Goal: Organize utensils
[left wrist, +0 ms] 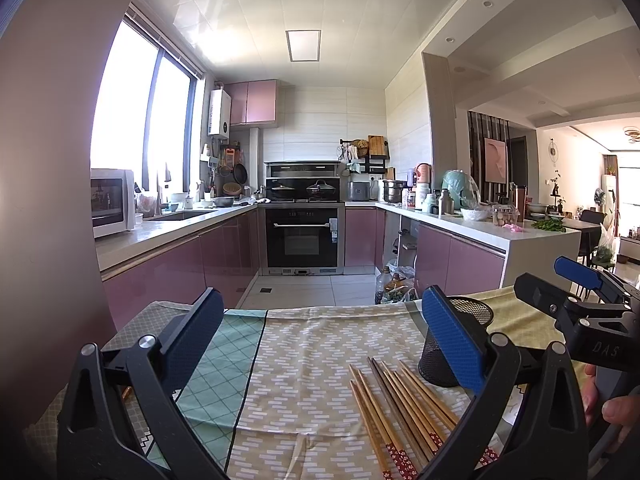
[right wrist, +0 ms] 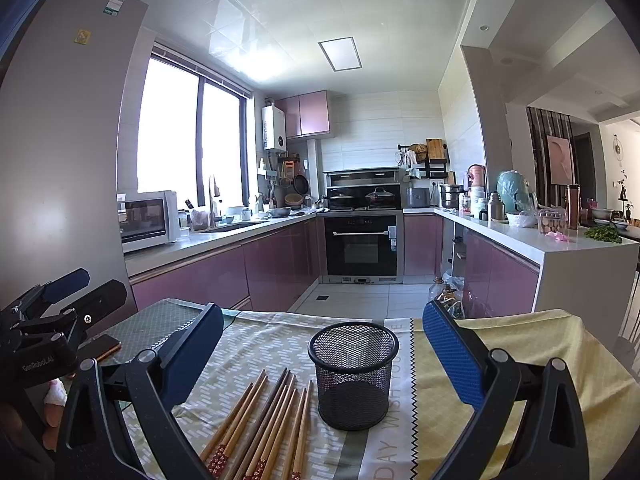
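Note:
Several wooden chopsticks [left wrist: 400,408] with red patterned ends lie loose on the patterned tablecloth [left wrist: 320,344], beside an empty black mesh cup [left wrist: 460,340]. My left gripper [left wrist: 320,328] is open and empty, above the cloth left of the chopsticks. In the right wrist view the chopsticks [right wrist: 264,424] lie left of the mesh cup [right wrist: 354,372]. My right gripper [right wrist: 322,340] is open and empty, facing the cup from above the table's near side. Each gripper shows in the other's view: the right gripper [left wrist: 576,296] at the right, the left gripper [right wrist: 52,304] at the left.
A phone [right wrist: 102,346] lies on the table at the left. Beyond the table's far edge are the tiled kitchen floor [left wrist: 304,288], pink cabinets [left wrist: 180,264], an oven [left wrist: 304,236] and bottles [left wrist: 394,284] on the floor. A grey wall [left wrist: 44,200] stands close on the left.

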Tool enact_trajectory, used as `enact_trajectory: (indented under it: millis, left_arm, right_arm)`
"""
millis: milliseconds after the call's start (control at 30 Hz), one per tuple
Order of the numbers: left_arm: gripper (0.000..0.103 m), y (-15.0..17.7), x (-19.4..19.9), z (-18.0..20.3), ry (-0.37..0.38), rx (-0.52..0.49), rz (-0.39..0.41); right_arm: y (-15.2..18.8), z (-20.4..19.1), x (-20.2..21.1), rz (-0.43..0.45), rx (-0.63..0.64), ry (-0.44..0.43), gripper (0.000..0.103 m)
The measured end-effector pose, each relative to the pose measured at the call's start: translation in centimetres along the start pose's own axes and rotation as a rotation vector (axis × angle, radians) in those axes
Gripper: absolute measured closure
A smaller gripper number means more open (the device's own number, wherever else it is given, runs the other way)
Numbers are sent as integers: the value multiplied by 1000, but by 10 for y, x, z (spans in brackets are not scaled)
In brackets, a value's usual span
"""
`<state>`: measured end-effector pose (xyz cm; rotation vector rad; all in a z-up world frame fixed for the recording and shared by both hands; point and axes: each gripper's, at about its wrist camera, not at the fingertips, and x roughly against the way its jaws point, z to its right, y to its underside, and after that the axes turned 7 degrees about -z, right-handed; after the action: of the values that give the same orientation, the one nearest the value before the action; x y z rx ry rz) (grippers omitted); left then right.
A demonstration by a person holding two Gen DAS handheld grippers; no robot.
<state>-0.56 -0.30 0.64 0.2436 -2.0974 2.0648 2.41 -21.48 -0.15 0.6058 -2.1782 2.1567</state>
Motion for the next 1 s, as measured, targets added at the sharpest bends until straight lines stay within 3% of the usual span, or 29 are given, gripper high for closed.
enact_trajectory:
  millis: [1000]
  left_arm:
    - [5, 4, -2, 3, 7, -7, -6]
  right_arm:
    - [0, 4, -1, -4, -10, -6, 6]
